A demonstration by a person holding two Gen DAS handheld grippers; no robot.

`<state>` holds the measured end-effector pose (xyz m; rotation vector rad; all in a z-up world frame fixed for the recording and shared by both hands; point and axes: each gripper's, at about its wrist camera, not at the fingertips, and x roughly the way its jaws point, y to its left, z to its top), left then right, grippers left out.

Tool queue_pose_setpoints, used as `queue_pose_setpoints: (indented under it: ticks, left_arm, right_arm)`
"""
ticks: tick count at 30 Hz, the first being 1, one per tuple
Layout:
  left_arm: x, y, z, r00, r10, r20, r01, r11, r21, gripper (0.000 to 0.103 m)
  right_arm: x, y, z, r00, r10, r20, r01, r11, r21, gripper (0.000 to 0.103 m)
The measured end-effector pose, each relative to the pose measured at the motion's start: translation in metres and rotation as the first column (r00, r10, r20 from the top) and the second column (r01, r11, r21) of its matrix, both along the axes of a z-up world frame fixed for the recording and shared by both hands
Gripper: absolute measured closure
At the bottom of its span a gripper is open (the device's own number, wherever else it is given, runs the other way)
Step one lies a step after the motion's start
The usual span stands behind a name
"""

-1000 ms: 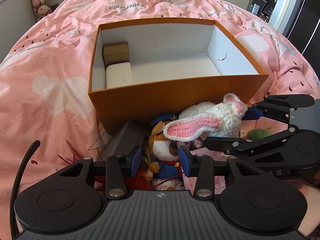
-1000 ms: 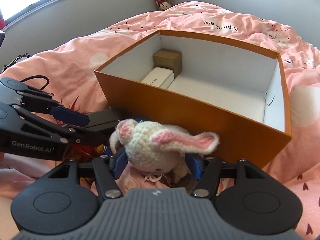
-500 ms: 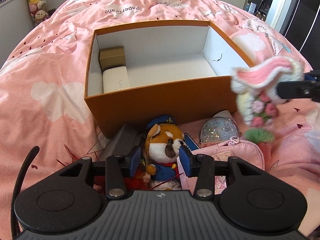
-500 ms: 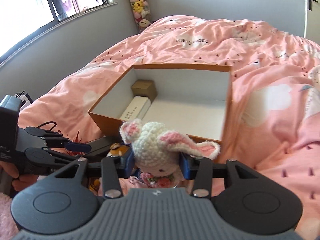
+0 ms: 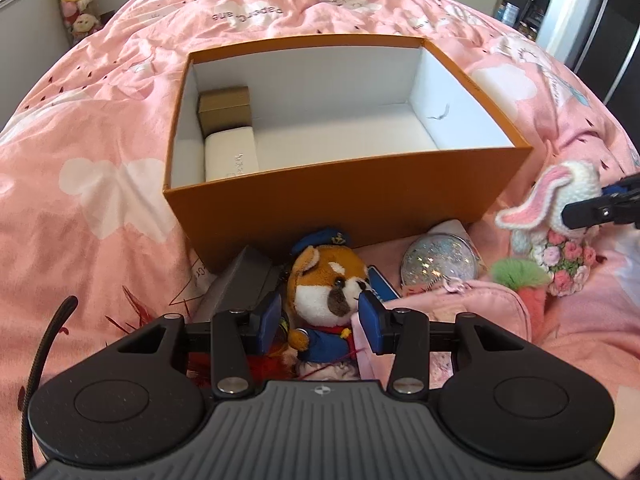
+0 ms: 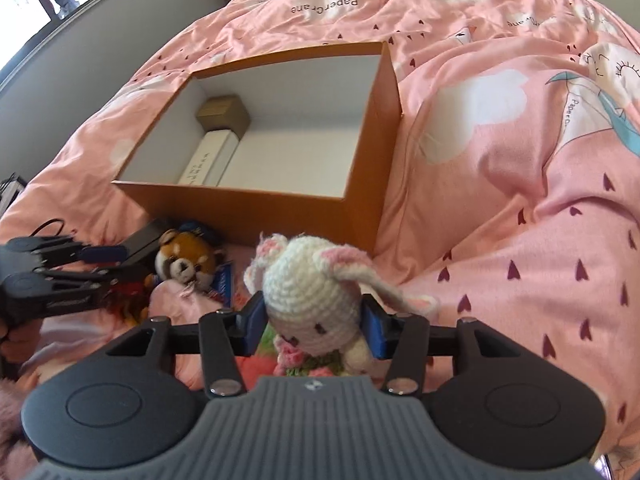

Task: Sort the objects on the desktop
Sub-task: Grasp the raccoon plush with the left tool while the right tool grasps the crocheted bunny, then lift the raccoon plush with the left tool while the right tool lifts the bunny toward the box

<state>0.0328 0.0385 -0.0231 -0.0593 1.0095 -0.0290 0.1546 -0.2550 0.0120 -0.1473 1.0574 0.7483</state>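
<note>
A white and pink crochet bunny (image 6: 312, 292) hangs above the bedspread with my right gripper (image 6: 312, 326) on it. The pads press both sides of its head while the jaws are opening. In the left wrist view the bunny (image 5: 560, 204) is at the right, beside the orange box (image 5: 344, 196). My left gripper (image 5: 319, 322) stands open low over a fox plush (image 5: 324, 280) in a blue sailor suit. The fox lies between its fingers, in front of the box. The box holds a brown carton (image 5: 226, 110) and a white carton (image 5: 231, 154).
In front of the box lie a dark grey case (image 5: 240, 284), a glittery round compact (image 5: 438, 264), a pink pouch (image 5: 460, 308) and a green-topped carrot plush (image 5: 520, 276). A pink duvet (image 6: 500, 220) covers the bed all around. Most of the box floor is bare.
My right gripper has lifted the bunny off the pile by the fox and carried it to the right of the box's front corner. The left gripper has stayed put.
</note>
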Motion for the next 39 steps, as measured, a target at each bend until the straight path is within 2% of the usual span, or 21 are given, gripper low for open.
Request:
queue_pose_setpoints:
  ticks: [3, 4, 7, 12, 19, 24, 30, 34, 39]
  left_arm:
    - [0.007, 0.003, -0.006, 0.999, 0.032, -0.016, -0.032, 0.999, -0.015, 0.053]
    - [0.01, 0.004, -0.008, 0.999, 0.032, -0.019, -0.033, 0.999, -0.025, 0.053]
    - [0.016, 0.001, -0.015, 0.999, 0.036, -0.032, -0.037, 0.999, -0.029, 0.052]
    - [0.025, -0.002, -0.03, 0.997, 0.039, -0.072, -0.042, 0.998, -0.042, 0.051]
    - [0.03, 0.001, -0.045, 0.993, 0.065, -0.098, -0.075, 0.991, -0.108, 0.039]
    - [0.033, -0.004, -0.048, 0.993, 0.056, -0.099, -0.066, 0.993, -0.099, 0.038]
    - [0.036, -0.011, -0.049, 0.995, 0.05, -0.088, -0.055, 0.997, -0.057, 0.039]
    - [0.032, -0.007, -0.046, 0.995, 0.068, -0.073, -0.074, 0.993, -0.087, 0.048]
    - [0.019, 0.001, -0.031, 0.994, 0.105, -0.019, -0.107, 0.986, -0.126, 0.05]
  right_arm:
    - [0.003, 0.013, -0.012, 0.998, -0.014, 0.053, 0.015, 1.0, -0.022, 0.05]
    - [0.002, 0.017, -0.016, 0.997, -0.015, 0.072, 0.018, 0.999, -0.039, 0.044]
    - [-0.002, 0.023, -0.025, 0.996, -0.014, 0.091, 0.019, 0.999, -0.048, 0.036]
    - [-0.013, 0.02, -0.025, 0.989, -0.019, 0.145, 0.029, 0.997, -0.068, 0.03]
    - [-0.03, 0.019, -0.022, 0.977, 0.058, 0.205, -0.037, 0.994, -0.105, 0.026]
    - [-0.025, 0.022, -0.031, 0.978, 0.061, 0.2, -0.035, 0.991, -0.132, 0.026]
    - [-0.014, 0.022, -0.049, 0.991, 0.033, 0.128, -0.018, 0.993, -0.112, 0.024]
    - [-0.02, 0.018, -0.042, 0.987, 0.03, 0.156, -0.015, 0.995, -0.096, 0.035]
    - [-0.028, 0.014, -0.025, 0.982, 0.026, 0.189, -0.013, 0.998, -0.068, 0.039]
